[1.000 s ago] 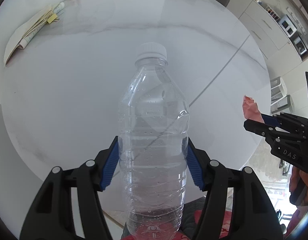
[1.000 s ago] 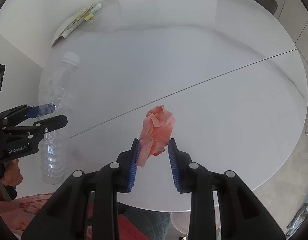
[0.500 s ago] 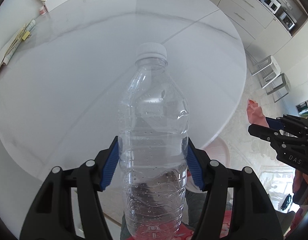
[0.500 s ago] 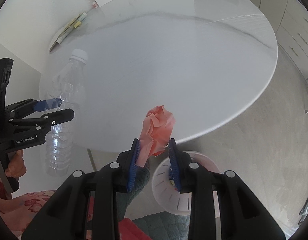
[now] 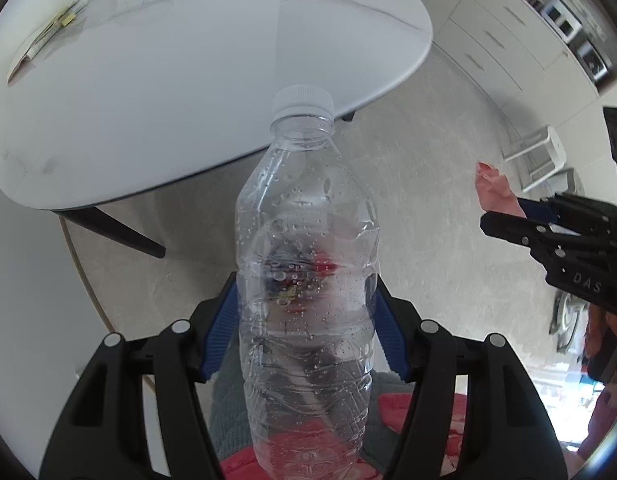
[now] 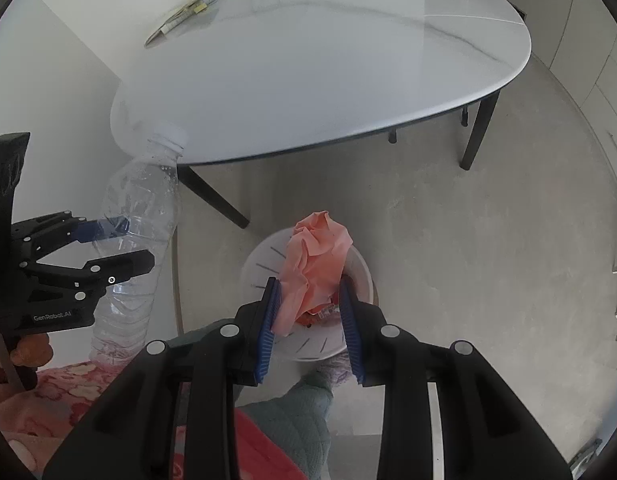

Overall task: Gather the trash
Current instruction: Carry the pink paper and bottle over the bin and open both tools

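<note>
Left wrist view: the left gripper [image 5: 306,320] pinches a clear plastic bottle [image 5: 306,280] by its waist — upright, over floor beside the white table [image 5: 188,80].

Right wrist view: the right gripper [image 6: 310,316] clamps a crumpled pink paper [image 6: 314,268] — directly above the white bin [image 6: 362,280].

A home dining area beside a kitchen: a round white marble-look table [image 6: 328,76] on dark legs, pale cabinet drawers [image 5: 492,44] along the wall, a microwave-like appliance [image 5: 592,58] in a niche, and a small white bin [image 6: 264,264] on the stone-look floor
</note>
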### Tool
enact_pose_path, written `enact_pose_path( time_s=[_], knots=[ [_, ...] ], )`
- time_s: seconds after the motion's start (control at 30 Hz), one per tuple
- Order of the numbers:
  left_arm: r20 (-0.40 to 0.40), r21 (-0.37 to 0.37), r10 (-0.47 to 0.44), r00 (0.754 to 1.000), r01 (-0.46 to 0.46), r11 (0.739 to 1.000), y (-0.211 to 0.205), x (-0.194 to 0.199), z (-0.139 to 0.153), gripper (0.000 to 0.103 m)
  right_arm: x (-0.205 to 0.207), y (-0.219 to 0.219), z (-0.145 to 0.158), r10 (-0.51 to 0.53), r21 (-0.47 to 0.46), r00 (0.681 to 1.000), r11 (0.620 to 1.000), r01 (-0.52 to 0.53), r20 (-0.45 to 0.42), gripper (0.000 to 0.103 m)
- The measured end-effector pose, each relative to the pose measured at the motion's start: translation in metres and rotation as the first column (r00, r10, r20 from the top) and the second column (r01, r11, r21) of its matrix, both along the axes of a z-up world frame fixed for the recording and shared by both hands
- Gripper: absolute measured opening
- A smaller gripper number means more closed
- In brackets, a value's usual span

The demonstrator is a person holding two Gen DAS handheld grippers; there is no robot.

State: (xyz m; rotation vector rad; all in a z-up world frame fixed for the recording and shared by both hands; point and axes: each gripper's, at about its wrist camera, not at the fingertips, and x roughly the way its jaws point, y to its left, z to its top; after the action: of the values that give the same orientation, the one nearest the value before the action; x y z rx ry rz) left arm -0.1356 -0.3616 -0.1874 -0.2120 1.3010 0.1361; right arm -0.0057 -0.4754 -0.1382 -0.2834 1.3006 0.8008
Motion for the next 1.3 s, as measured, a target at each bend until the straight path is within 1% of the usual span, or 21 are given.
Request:
enact_pose_path(
  time_s=[0.13,0.2,0.27,0.4,0.43,0.53,0.63,0.73,0.9,0.97,1.0,1.03,1.07,1.2,1.3],
  knots=[
    [-0.041,0.018,-0.039,0.998,0.04,0.999,-0.02,-0.002,-0.009,0.061,-0.005,-0.009,-0.015,0.002,-0.009,0.999,1.0,-0.002,-0.038,0.032],
    [-0.057,0.033,-0.058,0.997,0.06,0.998,-0.027,0.002,-0.015,0.061,-0.005,-0.005,-0.019,0.001,-0.001,0.998,1.0,-0.001,-0.056,0.032],
    [-0.074,0.031,-0.087,0.993,0.09,0.995,-0.036,0.006,-0.024,0.061,-0.008,-0.009,-0.02,0.01,-0.003,0.998,1.0,-0.01,-0.059,0.032],
    [-0.126,-0.001,-0.134,0.983,0.135,0.991,-0.044,0.015,-0.053,0.061,-0.007,-0.011,-0.02,0.018,-0.015,0.998,1.0,-0.019,-0.052,0.032],
    [-0.137,-0.005,-0.143,0.98,0.144,0.99,-0.046,0.018,-0.061,0.061,-0.008,-0.02,-0.02,0.015,-0.017,0.999,1.0,-0.016,-0.05,0.032],
    [-0.158,-0.008,-0.171,0.973,0.172,0.985,-0.048,0.033,-0.086,0.061,-0.009,-0.024,-0.021,-0.004,-0.024,0.999,1.0,0.003,-0.051,0.032],
    [-0.199,-0.025,-0.19,0.961,0.189,0.982,-0.05,0.047,-0.106,0.061,-0.01,-0.031,-0.02,-0.018,-0.03,0.998,0.999,0.017,-0.055,0.032],
    [-0.232,-0.039,-0.204,0.951,0.201,0.979,-0.052,0.051,-0.118,0.061,-0.011,-0.035,-0.024,-0.026,-0.036,0.998,0.999,0.024,-0.062,0.032],
    [-0.263,-0.073,-0.222,0.939,0.21,0.975,-0.052,0.059,-0.135,0.061,-0.01,-0.035,-0.029,-0.037,-0.04,0.997,0.999,0.034,-0.074,0.032],
    [-0.296,-0.085,-0.226,0.928,0.21,0.974,-0.048,0.061,-0.145,0.061,-0.01,-0.033,-0.031,-0.036,-0.044,0.996,0.998,0.033,-0.079,0.032],
    [-0.316,-0.093,-0.227,0.921,0.208,0.974,-0.048,0.063,-0.151,0.065,-0.01,-0.032,-0.033,-0.036,-0.047,0.996,0.998,0.032,-0.081,0.032],
    [-0.335,-0.098,-0.224,0.915,0.203,0.974,-0.048,0.065,-0.157,0.076,-0.01,-0.03,-0.034,-0.036,-0.049,0.996,0.998,0.032,-0.085,0.032],
    [-0.346,-0.092,-0.217,0.913,0.197,0.976,-0.047,0.064,-0.163,0.08,-0.01,-0.029,-0.035,-0.036,-0.05,0.996,0.998,0.032,-0.088,0.032],
    [-0.355,-0.079,-0.205,0.912,0.189,0.979,-0.038,0.055,-0.167,0.084,-0.009,-0.025,-0.039,-0.03,-0.056,0.995,0.998,0.025,-0.094,0.032],
    [-0.33,-0.071,-0.185,0.926,0.171,0.983,-0.034,0.053,-0.157,0.087,-0.008,-0.023,-0.041,-0.025,-0.058,0.995,0.998,0.02,-0.097,0.032]
  ],
)
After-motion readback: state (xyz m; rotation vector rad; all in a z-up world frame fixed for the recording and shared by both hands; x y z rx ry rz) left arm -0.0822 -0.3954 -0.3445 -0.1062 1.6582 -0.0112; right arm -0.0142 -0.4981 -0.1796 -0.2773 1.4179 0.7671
